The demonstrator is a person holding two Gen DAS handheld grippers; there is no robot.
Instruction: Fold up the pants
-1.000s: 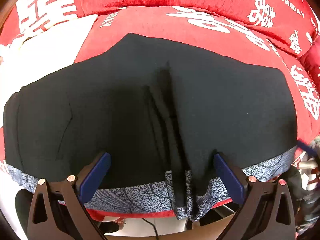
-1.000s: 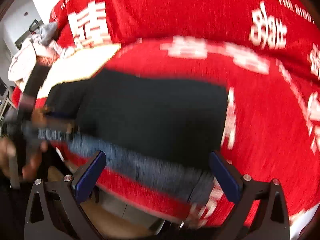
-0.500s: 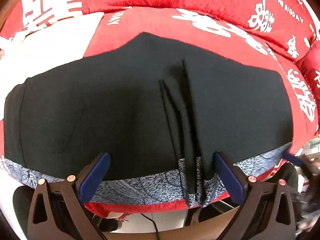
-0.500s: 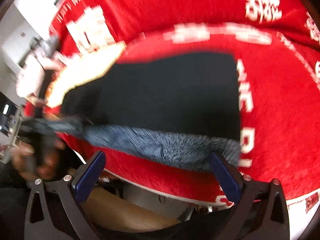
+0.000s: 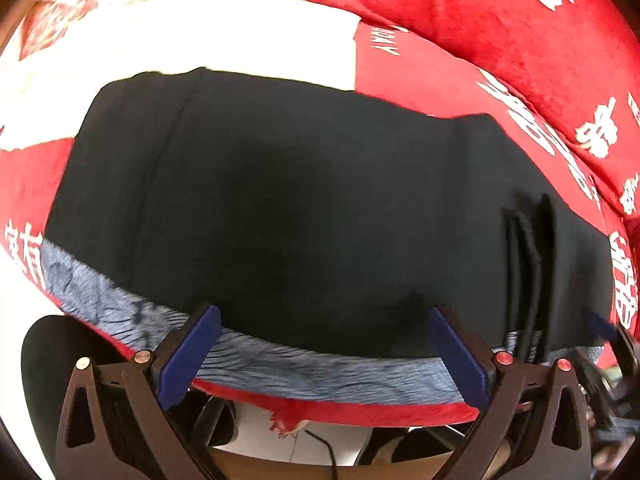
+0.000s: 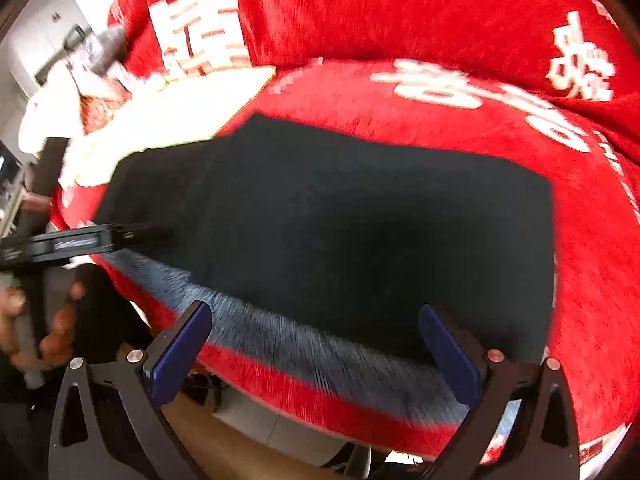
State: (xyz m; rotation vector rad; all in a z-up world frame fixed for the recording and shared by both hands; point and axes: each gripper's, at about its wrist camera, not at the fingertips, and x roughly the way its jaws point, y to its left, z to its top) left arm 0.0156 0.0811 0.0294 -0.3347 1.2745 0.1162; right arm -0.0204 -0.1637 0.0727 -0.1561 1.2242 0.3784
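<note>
Black pants [image 5: 304, 216] lie flat across a red sofa seat, with a grey patterned band [image 5: 280, 364] along the near edge and a bunched fold of pleats [image 5: 532, 276] at the right. My left gripper [image 5: 324, 344] is open and empty, just above the near edge of the band. In the right wrist view the same pants [image 6: 360, 220] fill the middle. My right gripper [image 6: 316, 340] is open and empty over the band [image 6: 320, 344]. The left gripper's body [image 6: 72, 244] shows at the left, with the hand holding it below.
The sofa cover [image 5: 460, 20] is red with white characters, and its back cushion [image 6: 400, 8] rises behind the pants. A white patch [image 5: 180, 40] lies at the far left. Floor and a cable [image 5: 320, 448] show below the seat edge. Room clutter [image 6: 60, 80] sits far left.
My left gripper has moved left along the pants' near edge, so the pleats now sit at the far right. My right gripper has swung and the view is blurred. Both stay open.
</note>
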